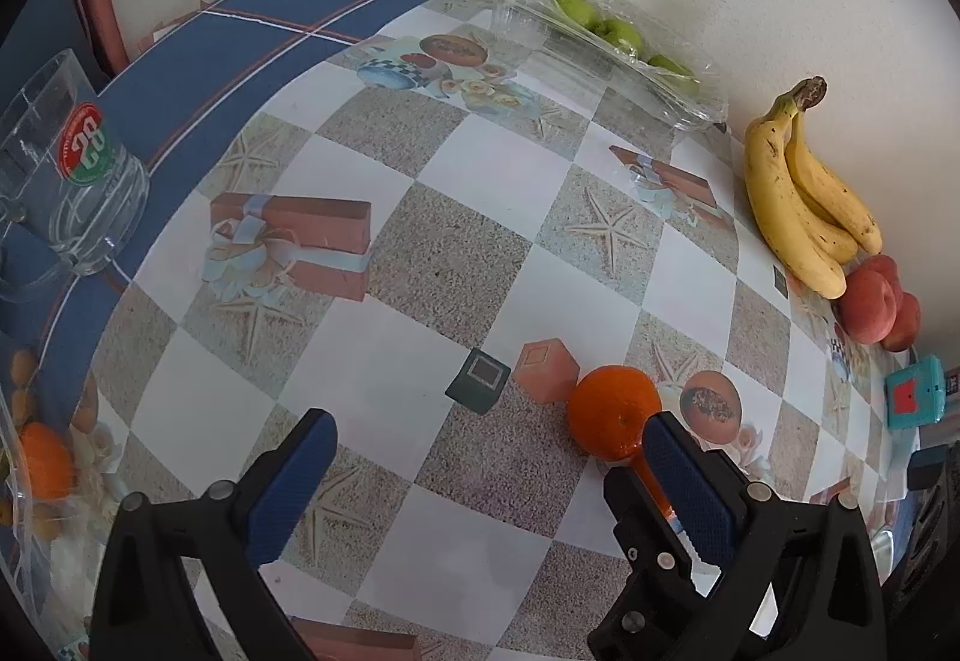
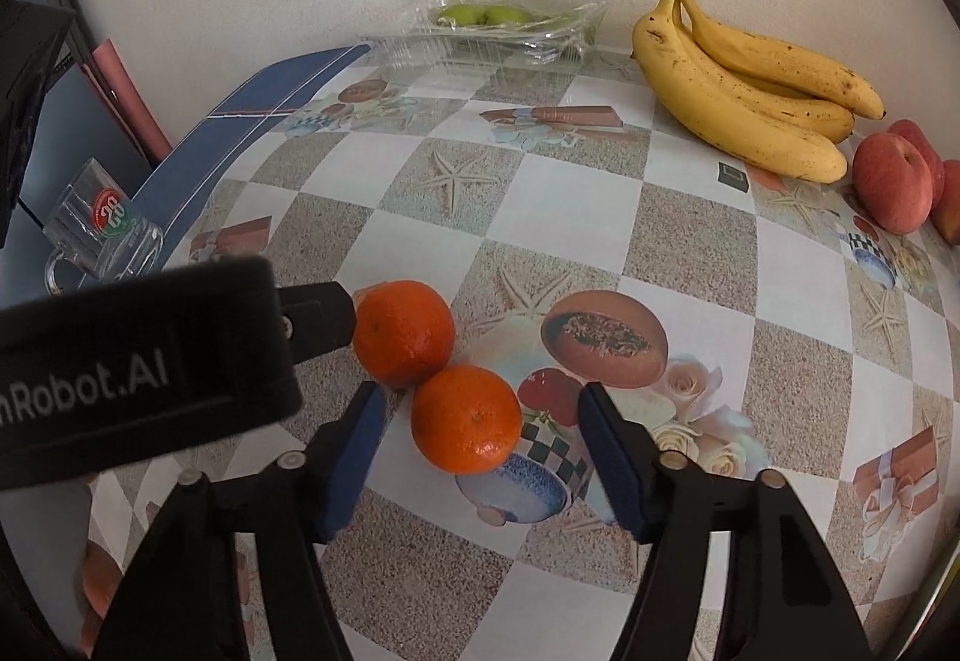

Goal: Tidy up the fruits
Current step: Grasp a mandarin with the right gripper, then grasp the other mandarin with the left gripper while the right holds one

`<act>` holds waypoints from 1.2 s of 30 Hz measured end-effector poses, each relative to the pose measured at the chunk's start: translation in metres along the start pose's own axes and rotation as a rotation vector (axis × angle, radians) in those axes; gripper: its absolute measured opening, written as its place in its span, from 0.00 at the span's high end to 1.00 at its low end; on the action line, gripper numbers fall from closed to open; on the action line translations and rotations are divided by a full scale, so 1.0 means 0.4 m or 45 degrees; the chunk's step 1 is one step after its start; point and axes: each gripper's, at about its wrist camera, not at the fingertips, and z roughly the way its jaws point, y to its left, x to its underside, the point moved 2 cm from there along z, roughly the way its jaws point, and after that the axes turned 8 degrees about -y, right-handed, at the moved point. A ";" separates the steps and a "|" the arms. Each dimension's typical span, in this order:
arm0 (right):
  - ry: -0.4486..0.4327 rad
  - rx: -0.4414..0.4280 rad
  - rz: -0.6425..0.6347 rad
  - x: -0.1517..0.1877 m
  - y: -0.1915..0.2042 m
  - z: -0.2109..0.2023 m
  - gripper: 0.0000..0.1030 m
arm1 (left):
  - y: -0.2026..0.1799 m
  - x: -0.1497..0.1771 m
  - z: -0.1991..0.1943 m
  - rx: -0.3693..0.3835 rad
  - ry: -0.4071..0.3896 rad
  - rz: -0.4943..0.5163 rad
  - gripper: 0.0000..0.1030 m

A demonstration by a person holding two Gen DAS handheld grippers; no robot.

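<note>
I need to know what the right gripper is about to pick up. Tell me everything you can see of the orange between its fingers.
The nearer orange is round, bright orange with a glossy, dimpled peel and a small stem scar facing up. It sits on the patterned tablecloth, apparently touching a second orange behind it. It lies between the right gripper fingers, with gaps on both sides.

Your left gripper [image 1: 489, 448], black frame arms, blue textured pads, silver screws, your right gripper [image 2: 483, 418] alike, white "nRobot.AI" lettering on the black housing beside it.
</note>
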 end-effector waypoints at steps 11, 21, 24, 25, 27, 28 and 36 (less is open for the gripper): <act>-0.003 -0.017 -0.007 0.002 0.001 -0.003 0.59 | -0.005 -0.001 -0.001 0.022 0.011 -0.029 0.00; 0.004 -0.045 -0.009 0.002 0.003 -0.007 0.63 | 0.000 0.002 0.002 0.035 0.018 -0.079 0.00; 0.009 -0.047 0.006 0.003 -0.003 -0.010 0.63 | 0.003 0.003 0.001 0.048 0.019 -0.100 0.00; 0.010 -0.048 0.014 0.002 -0.005 -0.011 0.63 | 0.002 0.003 0.001 0.049 0.018 -0.099 0.00; 0.008 -0.054 0.026 0.000 -0.011 -0.015 0.63 | -0.002 0.004 0.000 0.055 0.018 -0.093 0.00; 0.005 -0.056 0.030 -0.001 -0.013 -0.018 0.63 | -0.006 0.004 -0.001 0.061 0.018 -0.088 0.00; -0.019 -0.014 0.133 -0.021 -0.088 -0.049 0.63 | -0.045 0.013 0.007 0.089 0.029 -0.028 0.04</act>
